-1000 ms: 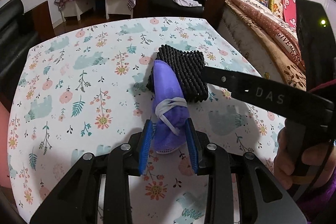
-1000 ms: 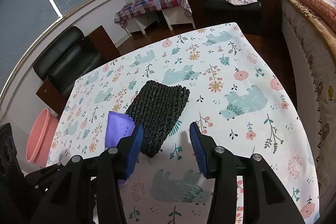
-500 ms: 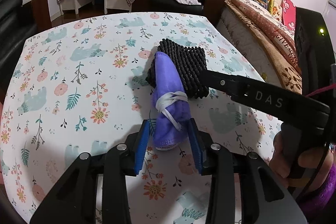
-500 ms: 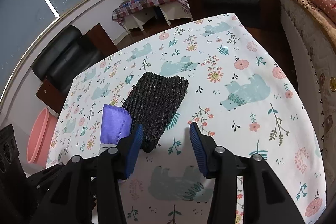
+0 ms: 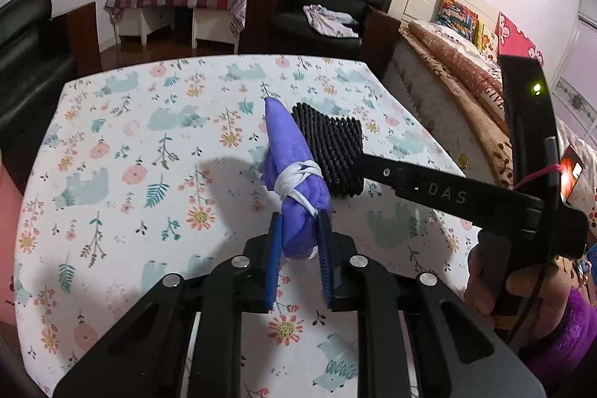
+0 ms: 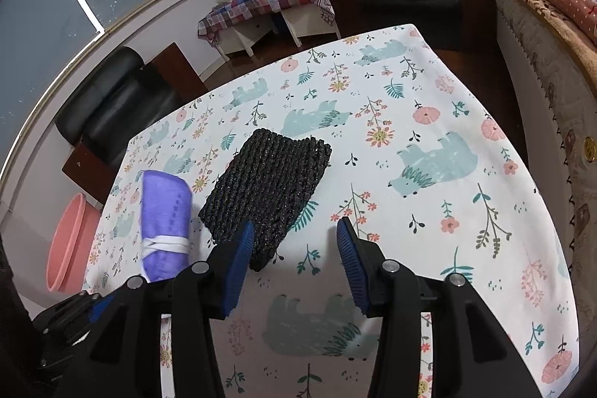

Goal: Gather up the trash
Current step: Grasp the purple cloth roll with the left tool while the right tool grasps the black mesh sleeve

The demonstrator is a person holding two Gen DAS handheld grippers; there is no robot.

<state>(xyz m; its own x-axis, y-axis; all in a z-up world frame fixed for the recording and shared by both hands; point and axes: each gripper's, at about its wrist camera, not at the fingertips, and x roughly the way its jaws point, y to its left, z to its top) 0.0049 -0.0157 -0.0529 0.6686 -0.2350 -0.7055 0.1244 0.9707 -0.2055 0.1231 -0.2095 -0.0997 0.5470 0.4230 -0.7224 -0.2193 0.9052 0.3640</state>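
- The purple rolled-up mask (image 5: 294, 170), tied round with its white strap (image 5: 298, 174), sits in the middle of the left wrist picture. Its near end is squeezed between the two blue pads of the left gripper (image 5: 298, 248), which have just been closing on it.
- The far tip of the mask points up and away, and its shadow falls on the cloth to the left. It looks lifted off the table, at least at that far end.
- In the right wrist picture the same mask shows at the lower left, just left of the black woven mat (image 6: 268, 189).
- The mat lies flat on the table (image 6: 429, 211), which has a cloth with bears and flowers. One near corner of the mat sits just behind the left blue pad of the right gripper (image 6: 294, 263).
- The right gripper points down at the table with its pads wide apart and only cloth between them. In the left wrist picture a hand (image 5: 496, 290) in a purple sleeve holds it at the right side.
- Right of the mat the cloth is bare out to the table's right edge.
- A pink tub (image 6: 71, 241) stands on the floor past the table's left edge.
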